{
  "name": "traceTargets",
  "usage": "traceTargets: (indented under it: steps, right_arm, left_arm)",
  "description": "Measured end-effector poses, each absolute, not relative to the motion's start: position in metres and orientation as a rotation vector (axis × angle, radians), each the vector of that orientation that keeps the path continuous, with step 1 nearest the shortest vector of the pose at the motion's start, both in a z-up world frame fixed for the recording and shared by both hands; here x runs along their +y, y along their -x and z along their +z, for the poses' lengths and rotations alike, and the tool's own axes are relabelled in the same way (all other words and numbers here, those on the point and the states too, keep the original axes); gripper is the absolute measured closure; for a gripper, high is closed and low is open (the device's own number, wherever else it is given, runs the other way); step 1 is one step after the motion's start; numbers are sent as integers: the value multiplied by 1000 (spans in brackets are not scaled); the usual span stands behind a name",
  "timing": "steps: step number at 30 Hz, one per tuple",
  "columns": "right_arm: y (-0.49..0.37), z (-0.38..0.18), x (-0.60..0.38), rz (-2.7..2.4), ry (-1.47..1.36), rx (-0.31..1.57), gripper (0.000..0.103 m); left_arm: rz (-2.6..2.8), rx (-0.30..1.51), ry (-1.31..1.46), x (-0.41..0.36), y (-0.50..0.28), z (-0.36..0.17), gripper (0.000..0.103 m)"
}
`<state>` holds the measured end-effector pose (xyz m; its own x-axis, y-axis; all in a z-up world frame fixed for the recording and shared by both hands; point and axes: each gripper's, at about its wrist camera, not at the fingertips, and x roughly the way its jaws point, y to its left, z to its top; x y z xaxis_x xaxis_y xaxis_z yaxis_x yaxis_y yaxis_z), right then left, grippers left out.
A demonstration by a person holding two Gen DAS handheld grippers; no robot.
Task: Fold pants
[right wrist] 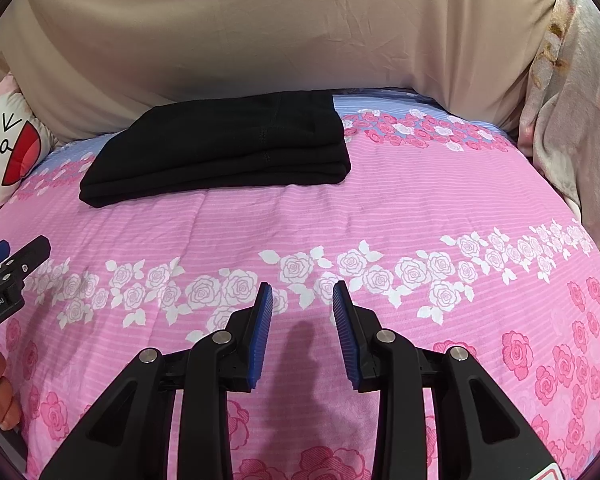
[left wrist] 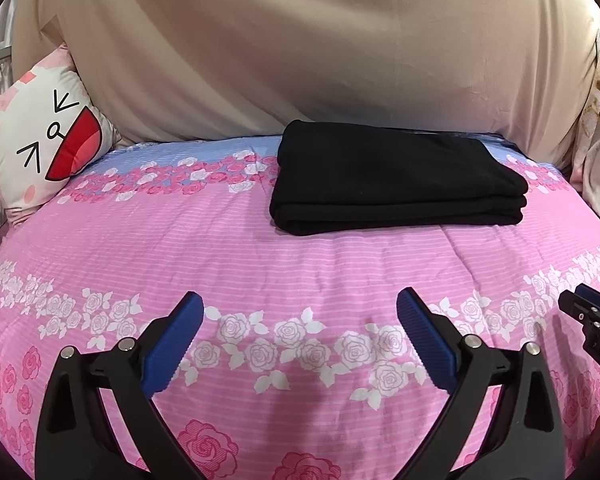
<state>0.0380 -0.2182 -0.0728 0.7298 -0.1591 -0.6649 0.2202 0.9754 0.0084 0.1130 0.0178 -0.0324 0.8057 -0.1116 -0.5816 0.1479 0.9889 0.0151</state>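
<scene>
Cat-face cushion [left wrist: 40, 136] at bedspread's [left wrist: 220, 248] far left corner. Left gripper [left wrist: 300, 312] wide open, empty; side reads "enRobot.AI". Folded black pants [left wrist: 396, 180] lie near far edge. Right gripper [right wrist: 302, 300] partly open, empty; "DAS" legible.

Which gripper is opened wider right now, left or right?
The left gripper: its blue pads stand far apart over the pink bedspread. The right gripper is open too, but with a much narrower gap. Neither touches the folded black pants.

Black pants [left wrist: 396, 178] folded into a neat layered rectangle; lying flat, far side.
</scene>
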Motion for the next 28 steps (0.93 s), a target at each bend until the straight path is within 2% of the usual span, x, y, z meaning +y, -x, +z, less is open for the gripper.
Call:
traceTargets:
  steps: [28]
  right_arm:
    - [-39,-72,-218,-207,-87,725,71]
  left_arm:
    - [-132,616,-98,14,-112,-33,9]
